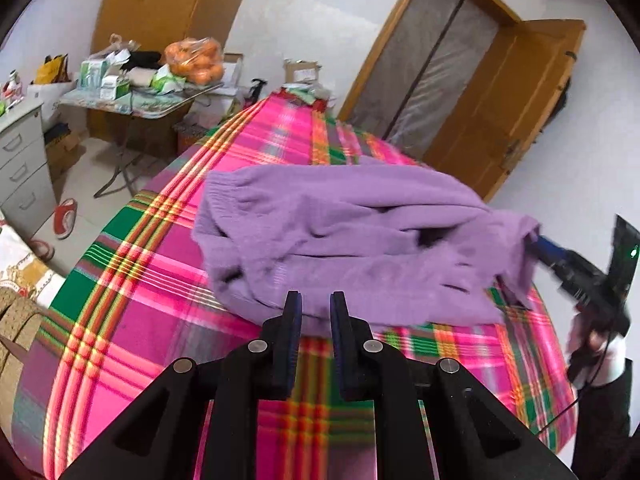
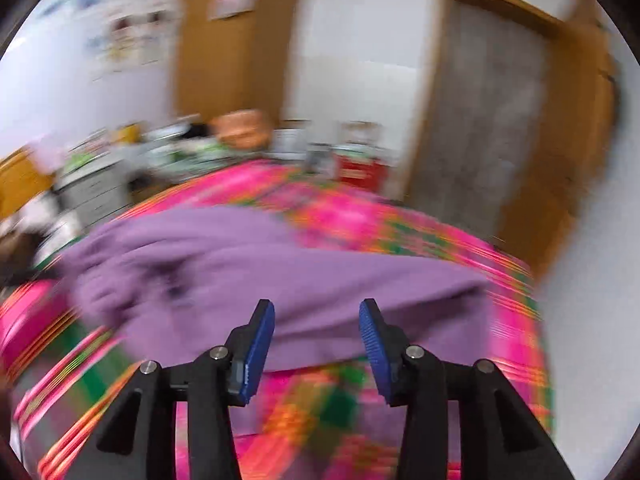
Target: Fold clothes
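While the purple sweater (image 1: 352, 240) lies bunched on the plaid bed (image 1: 152, 312), the right gripper (image 2: 316, 312) gapes empty at 6 o'clock; the left gripper (image 1: 315, 300) stands narrowly parted, gripping nothing.

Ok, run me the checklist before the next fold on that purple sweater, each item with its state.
1. Purple knit sweater lies on the pink plaid bedspread: ok.
2. Sweater spread flat: not ok, bunched and wrinkled.
3. Left gripper empty, jaws narrowly apart: ok.
4. Right gripper open, nothing between its pads: ok.
5. Right gripper clear of the cloth: cannot tell; its own view is blurred, and the left wrist view shows its tips at the sweater's edge.
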Motion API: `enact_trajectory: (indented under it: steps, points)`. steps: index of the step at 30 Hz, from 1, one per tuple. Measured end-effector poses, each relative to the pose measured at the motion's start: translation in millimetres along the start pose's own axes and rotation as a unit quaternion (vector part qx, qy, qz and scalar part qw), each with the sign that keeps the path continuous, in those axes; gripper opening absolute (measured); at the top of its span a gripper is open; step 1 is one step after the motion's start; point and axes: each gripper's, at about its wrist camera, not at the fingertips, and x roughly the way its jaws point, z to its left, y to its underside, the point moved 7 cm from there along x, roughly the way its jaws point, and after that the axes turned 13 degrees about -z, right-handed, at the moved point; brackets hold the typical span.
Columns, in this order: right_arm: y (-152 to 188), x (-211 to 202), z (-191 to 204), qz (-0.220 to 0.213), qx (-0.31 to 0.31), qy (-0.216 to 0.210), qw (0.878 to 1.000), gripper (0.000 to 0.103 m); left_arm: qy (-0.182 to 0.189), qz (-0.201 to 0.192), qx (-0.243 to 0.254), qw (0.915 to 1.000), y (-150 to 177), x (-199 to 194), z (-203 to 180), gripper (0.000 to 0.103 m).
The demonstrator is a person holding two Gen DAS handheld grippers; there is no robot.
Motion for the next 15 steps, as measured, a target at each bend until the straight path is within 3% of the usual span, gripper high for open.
enact_trajectory:
  steps: [3, 8, 12, 13, 14, 15]
  points:
    - [7.7, 14.2, 46.6, 0.005, -0.056, -0.058, 0.997, 0.046, 0.005, 0.004, 0.014, 0.9999, 8.0, -8.5, -10.9, 0.015]
    - [17.4, 50.5, 81.9, 0.022, -0.115, -0.092, 0.989, 0.049, 0.006, 0.01, 0.023, 0.9997, 24.3, -26.6, -14.8, 0.015]
    - [20.7, 75.1, 94.8, 0.053, -0.126, -0.109, 0.985, 0.049, 0.005, 0.008, 0.019, 0.9998, 29.6, -37.7, -9.4, 0.015]
    - [21.2, 75.3, 99.2, 0.06, -0.124, -0.121, 0.983, 0.041, 0.004, 0.006, 0.017, 0.9998, 29.6, -39.4, -7.9, 0.015]
    - [21.3, 74.4, 105.4, 0.065, -0.129, -0.131, 0.981, 0.02, 0.003, 0.005, 0.016, 0.9999, 29.6, -41.2, -6.5, 0.015]
    - [21.1, 72.9, 112.4, 0.069, -0.137, -0.139, 0.978, 0.008, 0.003, 0.003, 0.014, 0.9999, 29.2, -43.0, -5.1, 0.015]
